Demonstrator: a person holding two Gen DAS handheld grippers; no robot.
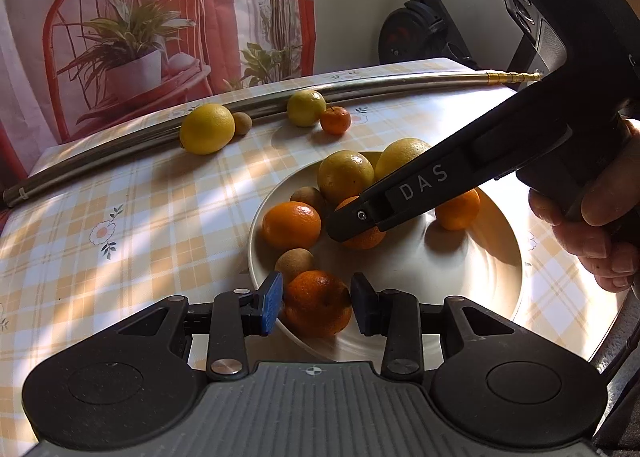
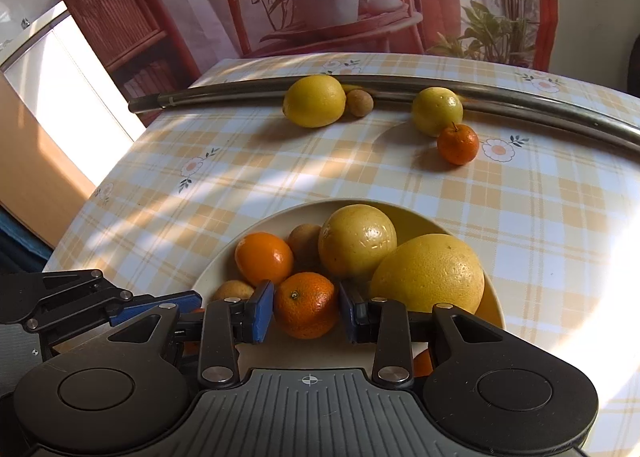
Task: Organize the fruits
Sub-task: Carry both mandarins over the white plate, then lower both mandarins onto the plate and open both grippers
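Both tongs [image 1: 317, 304] [image 2: 306, 311] around oranges [image 1: 318, 303] [image 2: 306, 305] inside the crowded plate's rim [image 1: 256, 217], contact unclear.

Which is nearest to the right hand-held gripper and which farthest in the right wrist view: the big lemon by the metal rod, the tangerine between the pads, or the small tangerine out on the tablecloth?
1. Tangerine between the pads, in the plate, at the right hand-held gripper.
2. Small tangerine, on the tablecloth, right.
3. Big lemon, against the metal rod, far side.
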